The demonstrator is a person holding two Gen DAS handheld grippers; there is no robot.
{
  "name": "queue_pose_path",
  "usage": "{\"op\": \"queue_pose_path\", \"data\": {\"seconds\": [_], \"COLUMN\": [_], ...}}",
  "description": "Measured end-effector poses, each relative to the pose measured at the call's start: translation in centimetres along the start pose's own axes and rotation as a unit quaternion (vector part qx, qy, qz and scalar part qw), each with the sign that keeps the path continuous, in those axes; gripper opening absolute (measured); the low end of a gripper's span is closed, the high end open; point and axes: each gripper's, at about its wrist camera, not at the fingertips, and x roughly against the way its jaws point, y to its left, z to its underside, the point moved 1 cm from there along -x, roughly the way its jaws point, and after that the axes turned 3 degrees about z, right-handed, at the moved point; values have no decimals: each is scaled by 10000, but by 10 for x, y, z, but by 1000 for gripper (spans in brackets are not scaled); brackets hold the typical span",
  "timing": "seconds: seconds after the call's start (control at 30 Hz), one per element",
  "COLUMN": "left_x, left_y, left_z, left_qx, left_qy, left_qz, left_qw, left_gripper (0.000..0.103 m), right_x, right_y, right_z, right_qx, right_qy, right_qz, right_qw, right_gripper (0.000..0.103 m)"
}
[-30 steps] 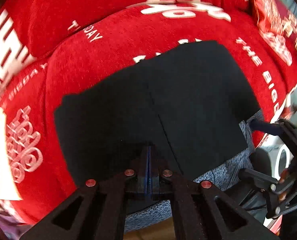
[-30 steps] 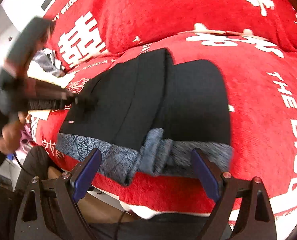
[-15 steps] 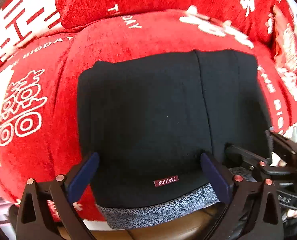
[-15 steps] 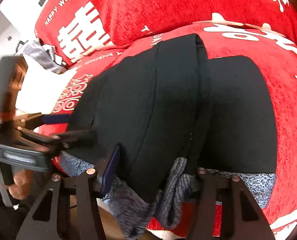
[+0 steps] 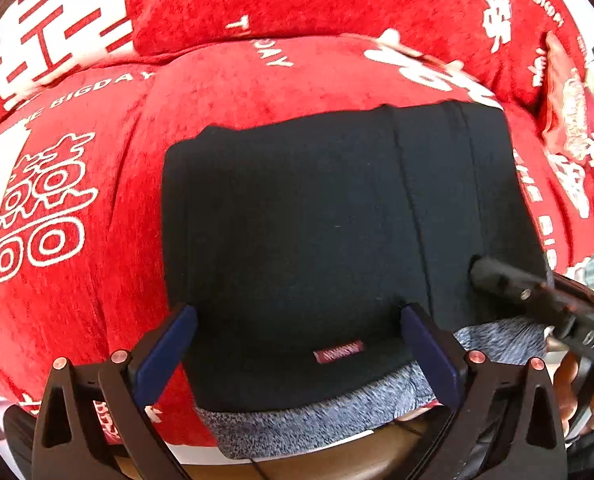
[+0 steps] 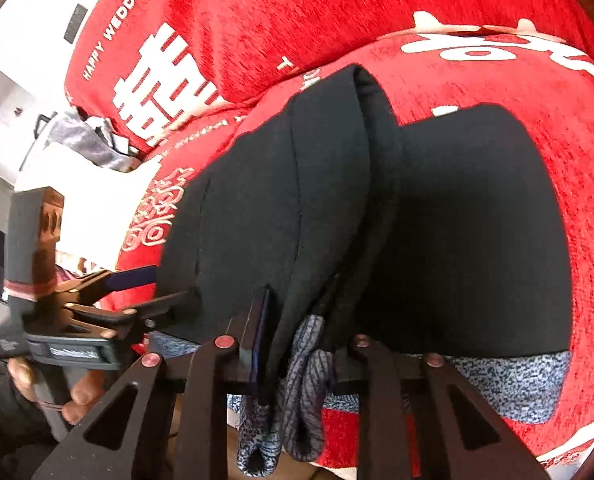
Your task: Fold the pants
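Note:
The black pants (image 5: 297, 232) lie folded on the red sofa seat (image 5: 97, 240), grey marled waistband (image 5: 317, 412) at the near edge, a small red label above it. My left gripper (image 5: 297, 344) is open and empty, its blue fingers astride the waistband end. It also shows in the right wrist view (image 6: 153, 288). My right gripper (image 6: 309, 344) is shut on a bunched fold of the pants (image 6: 297, 220) at the grey waistband (image 6: 309, 384), lifting a ridge of cloth. It shows at the right in the left wrist view (image 5: 497, 276).
The red sofa cover (image 6: 497, 92) has white lettering, with back cushions (image 5: 297, 0) behind. A red cushion (image 5: 569, 100) lies far right. Grey cloth (image 6: 81, 140) and white furniture (image 6: 9, 80) stand to the left. The seat's front edge is just below the waistband.
My left gripper went from shut to open and moved over the waistband. My right gripper went from open to shut on the fold of the pants and moved in closer.

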Motion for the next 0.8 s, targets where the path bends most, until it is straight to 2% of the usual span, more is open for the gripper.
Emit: {"op": "queue_pose_path", "data": {"seconds": [0.1,0.23,0.27,0.33,0.43,0.5,0.53,0.57,0.63,0.7,0.77,0.8], "left_x": [17,32,31,20,-10,-35,-37,-38,-39,-34,-24,-22], "left_y": [-6,-12,-12,-15,-19,-15,-10,-6,0,-1,-2,-2], "left_z": [-10,-26,-29,-30,-25,-22,-20,-20,-21,-24,-29,-33], "left_qx": [-9,-14,13,-37,-127,110,311,482,667,566,563,610], "left_qy": [-268,-583,-633,-518,-180,151,123,114,223,212,-110,-173], "left_qz": [68,124,92,14,-281,-264,-112,1,124,28,-259,-274], "left_qw": [9996,9982,9980,9986,9994,9995,9994,9988,9974,9982,9980,9976], "left_gripper": [101,101,101,101,101,102,102,102,102,102,102,102], "right_x": [34,67,74,78,60,47,48,49,55,66,78,82], "right_y": [2,-15,-22,-40,-64,-62,-61,-60,-58,-55,-43,-41], "right_z": [-10,-23,-24,-22,-13,-6,-5,-4,-7,-11,-20,-23], "right_qx": [-31,-153,-163,-355,-712,-519,-439,-414,-390,-267,-76,17], "right_qy": [-440,-681,-723,-704,-332,-259,-309,-326,-386,-586,-828,-931], "right_qz": [-117,184,375,694,1029,1282,1442,1547,1709,2070,2392,2447], "right_qw": [9990,9974,9965,9945,9916,9901,9881,9866,9838,9762,9674,9651], "right_gripper": [19,19,18,18,19,22,29,43,64,67,69,70]}}
